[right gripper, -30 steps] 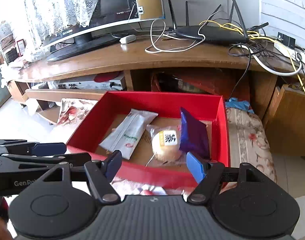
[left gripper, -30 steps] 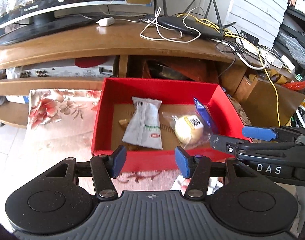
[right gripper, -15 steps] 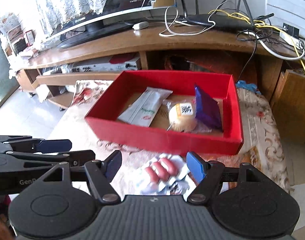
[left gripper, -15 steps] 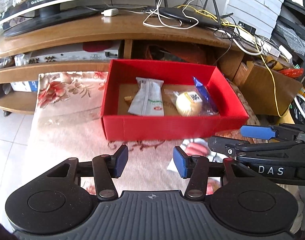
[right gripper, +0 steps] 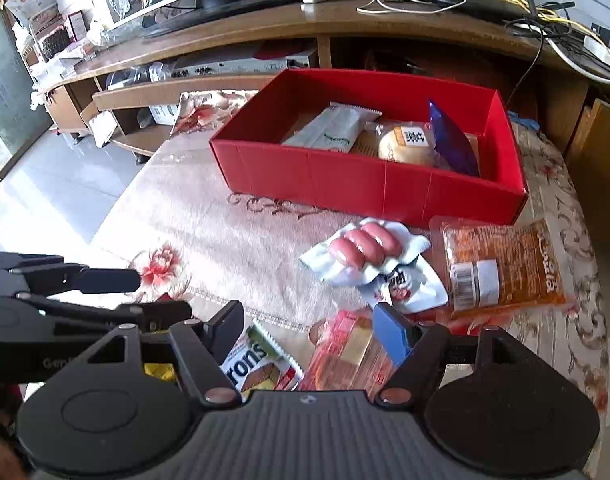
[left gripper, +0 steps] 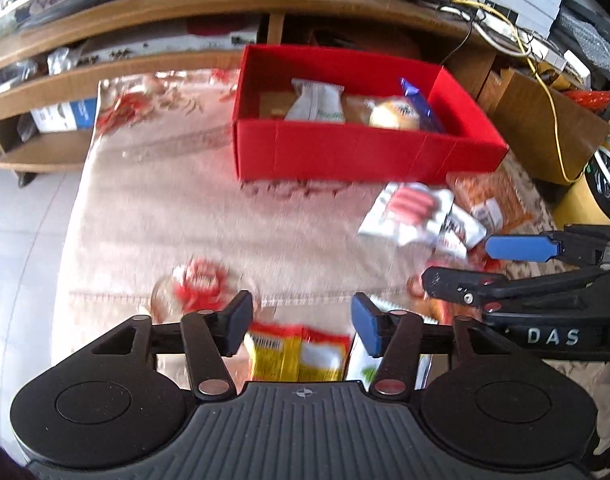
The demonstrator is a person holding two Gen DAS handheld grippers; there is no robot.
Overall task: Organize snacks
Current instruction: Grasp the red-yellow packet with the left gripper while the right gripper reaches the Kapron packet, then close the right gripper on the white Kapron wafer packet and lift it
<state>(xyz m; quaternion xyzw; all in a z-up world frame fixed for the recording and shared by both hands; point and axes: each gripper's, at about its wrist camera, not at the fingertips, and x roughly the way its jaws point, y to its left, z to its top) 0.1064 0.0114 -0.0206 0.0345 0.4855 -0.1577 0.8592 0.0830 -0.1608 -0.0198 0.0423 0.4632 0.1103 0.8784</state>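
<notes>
Two empty hand-held grippers hover over loose snack packets lying on a floral tablecloth in front of a red cardboard box.

The left gripper (left gripper: pixel 301 316) and right gripper (right gripper: pixel 309 326) both have fingers apart, gripping nothing. The white sausage packet (right gripper: pixel 363 254), orange crinkly packet (right gripper: pixel 503 266) and clear pink-wrapped snack (right gripper: pixel 345 354) look light, soft and slippery; pinching a sealed edge seems safest. The red cardboard box (right gripper: pixel 369 184) holds a white packet (right gripper: pixel 335 128), a round wrapped bun (right gripper: pixel 407 144) and a purple pouch (right gripper: pixel 451 140).

We see a matt red cardboard box (right gripper: pixel 369 184), glossy plastic wrap on the sausage pack (right gripper: pixel 365 250) and orange snack bag (right gripper: pixel 505 266), a woven floral cloth (right gripper: pixel 209 236) with a soft nap, a polished wooden TV stand (right gripper: pixel 345 20), our grippers' matt black plastic.
</notes>
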